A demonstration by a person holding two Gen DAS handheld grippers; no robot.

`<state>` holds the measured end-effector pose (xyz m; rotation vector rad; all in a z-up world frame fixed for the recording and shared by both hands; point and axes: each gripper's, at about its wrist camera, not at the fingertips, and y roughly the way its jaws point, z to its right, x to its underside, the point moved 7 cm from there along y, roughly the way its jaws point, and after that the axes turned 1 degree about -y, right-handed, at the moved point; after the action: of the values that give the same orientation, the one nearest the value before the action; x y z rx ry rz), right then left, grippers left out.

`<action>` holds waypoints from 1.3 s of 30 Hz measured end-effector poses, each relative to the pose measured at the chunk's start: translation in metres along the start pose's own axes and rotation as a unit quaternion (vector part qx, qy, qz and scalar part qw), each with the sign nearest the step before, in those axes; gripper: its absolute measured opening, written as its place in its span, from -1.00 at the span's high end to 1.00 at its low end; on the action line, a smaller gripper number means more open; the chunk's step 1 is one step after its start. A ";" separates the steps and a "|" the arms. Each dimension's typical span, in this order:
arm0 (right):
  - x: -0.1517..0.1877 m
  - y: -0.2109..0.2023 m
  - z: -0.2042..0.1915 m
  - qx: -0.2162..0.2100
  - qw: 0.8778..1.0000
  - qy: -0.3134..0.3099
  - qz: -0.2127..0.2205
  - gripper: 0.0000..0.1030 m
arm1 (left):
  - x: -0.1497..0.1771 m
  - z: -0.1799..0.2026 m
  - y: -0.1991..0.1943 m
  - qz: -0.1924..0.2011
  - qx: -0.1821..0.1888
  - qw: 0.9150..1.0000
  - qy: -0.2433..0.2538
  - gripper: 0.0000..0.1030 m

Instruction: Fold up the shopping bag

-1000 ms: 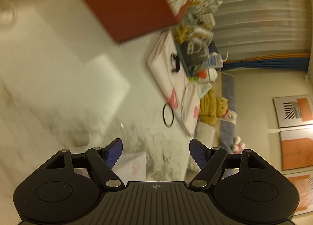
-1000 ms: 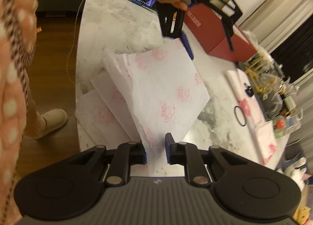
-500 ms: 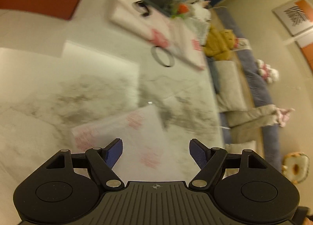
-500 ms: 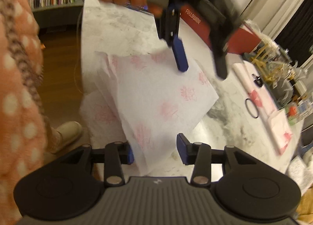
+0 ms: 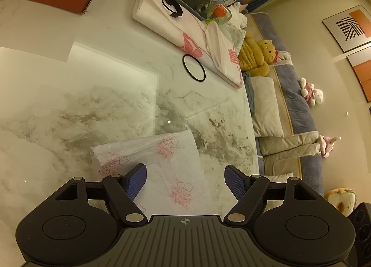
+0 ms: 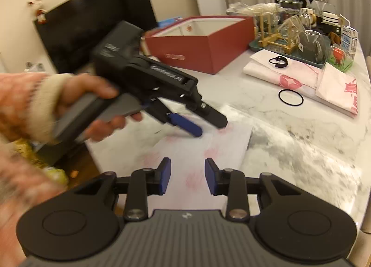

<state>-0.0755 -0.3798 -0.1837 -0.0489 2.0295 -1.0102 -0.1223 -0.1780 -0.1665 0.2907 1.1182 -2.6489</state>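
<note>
The shopping bag (image 5: 162, 165) is white plastic with pink prints and lies flat, folded, on the marble table (image 5: 81, 109). In the left wrist view my left gripper (image 5: 185, 179) is open, its blue fingers just above the bag's near part. In the right wrist view the bag (image 6: 208, 151) lies ahead of my right gripper (image 6: 187, 175), which is open and empty over the bag's near edge. The left gripper (image 6: 206, 128) also shows there, held by a hand, its tips low over the bag's far edge.
A red box (image 6: 204, 42) stands at the back. Other folded bags (image 6: 301, 79), a black ring (image 6: 291, 97) and a tray of glassware (image 6: 296, 33) lie to the right. The table edge (image 5: 250, 128) borders a sofa with plush toys (image 5: 257, 56).
My right gripper let go of the bag and opened; the bag now lies flat on the table. My left gripper swung down over the bag, staying open.
</note>
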 end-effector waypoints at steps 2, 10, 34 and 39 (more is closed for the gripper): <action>0.003 0.017 -0.007 0.009 1.000 -0.013 -0.015 0.37 | 0.000 -0.001 0.000 0.005 0.003 1.000 -0.004 -0.46; 0.063 0.012 -0.019 0.021 0.991 -0.100 -0.084 0.33 | -0.001 -0.003 -0.001 0.016 0.012 1.000 -0.010 -0.46; 0.016 0.022 0.003 0.050 0.997 0.017 -0.050 0.38 | 0.029 0.028 -0.038 -0.017 0.025 1.000 -0.009 -0.46; 0.006 0.031 0.002 0.081 0.995 -0.032 -0.055 0.38 | 0.056 0.011 -0.024 -0.064 0.014 0.997 -0.046 -0.46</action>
<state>-0.0682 -0.3626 -0.2097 -0.1068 1.8972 -1.2245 -0.1835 -0.1784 -0.1581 0.1042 1.1054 -2.7607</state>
